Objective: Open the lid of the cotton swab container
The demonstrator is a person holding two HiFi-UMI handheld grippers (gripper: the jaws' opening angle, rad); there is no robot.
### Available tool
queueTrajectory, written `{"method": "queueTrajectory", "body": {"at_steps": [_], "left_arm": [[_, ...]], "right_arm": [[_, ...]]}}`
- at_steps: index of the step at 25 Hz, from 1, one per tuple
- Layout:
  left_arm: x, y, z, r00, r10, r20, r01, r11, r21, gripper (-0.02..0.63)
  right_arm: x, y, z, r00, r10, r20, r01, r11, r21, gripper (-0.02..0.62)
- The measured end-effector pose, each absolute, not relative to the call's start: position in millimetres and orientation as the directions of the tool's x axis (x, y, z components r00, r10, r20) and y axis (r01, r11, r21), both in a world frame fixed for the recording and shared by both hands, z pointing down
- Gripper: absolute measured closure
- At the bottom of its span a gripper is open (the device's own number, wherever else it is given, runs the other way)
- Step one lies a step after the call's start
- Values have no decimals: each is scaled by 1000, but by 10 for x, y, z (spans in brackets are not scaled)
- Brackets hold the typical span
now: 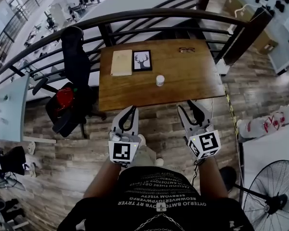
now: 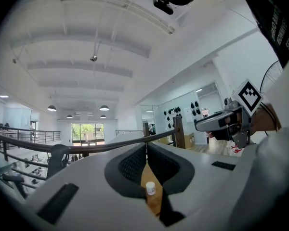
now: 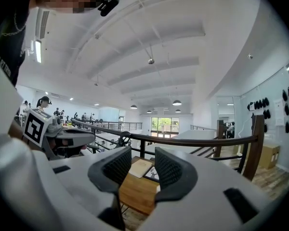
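Observation:
The cotton swab container [image 1: 160,80], a small white tub with its lid on, stands upright near the middle of the wooden table [image 1: 192,83]. Both grippers hover in front of the table's near edge, well short of the container. My left gripper [image 1: 133,109] is shut with nothing in it. In the left gripper view, the container [image 2: 150,188] shows far off through the slot below the closed tips of that gripper [image 2: 146,146]. My right gripper [image 1: 191,106] is open and empty. In the right gripper view its fingers [image 3: 137,165] frame the table [image 3: 135,191].
On the table's far side lie a beige notebook [image 1: 121,62], a framed deer picture [image 1: 142,60] and a pair of glasses [image 1: 186,50]. A dark curved railing [image 1: 149,16] runs behind the table. A black office chair [image 1: 70,100] stands to the left. A floor fan [image 1: 274,201] is at the lower right.

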State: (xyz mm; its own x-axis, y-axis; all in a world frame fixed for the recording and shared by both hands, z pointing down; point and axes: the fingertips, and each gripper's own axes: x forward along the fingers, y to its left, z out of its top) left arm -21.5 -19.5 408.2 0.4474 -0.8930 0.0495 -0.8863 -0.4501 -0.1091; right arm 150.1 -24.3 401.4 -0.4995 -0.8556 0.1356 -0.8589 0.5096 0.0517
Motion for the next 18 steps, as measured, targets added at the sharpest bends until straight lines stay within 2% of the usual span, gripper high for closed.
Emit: {"method": "queueTrajectory", "body": {"at_steps": [18], "left_arm": [[-93,-1576,4105,527,-848,54,-844,-530,-88,573]], "right_arm": [[1478,-1448,3986,-460,-873,160,-879,474,56,436]]}}
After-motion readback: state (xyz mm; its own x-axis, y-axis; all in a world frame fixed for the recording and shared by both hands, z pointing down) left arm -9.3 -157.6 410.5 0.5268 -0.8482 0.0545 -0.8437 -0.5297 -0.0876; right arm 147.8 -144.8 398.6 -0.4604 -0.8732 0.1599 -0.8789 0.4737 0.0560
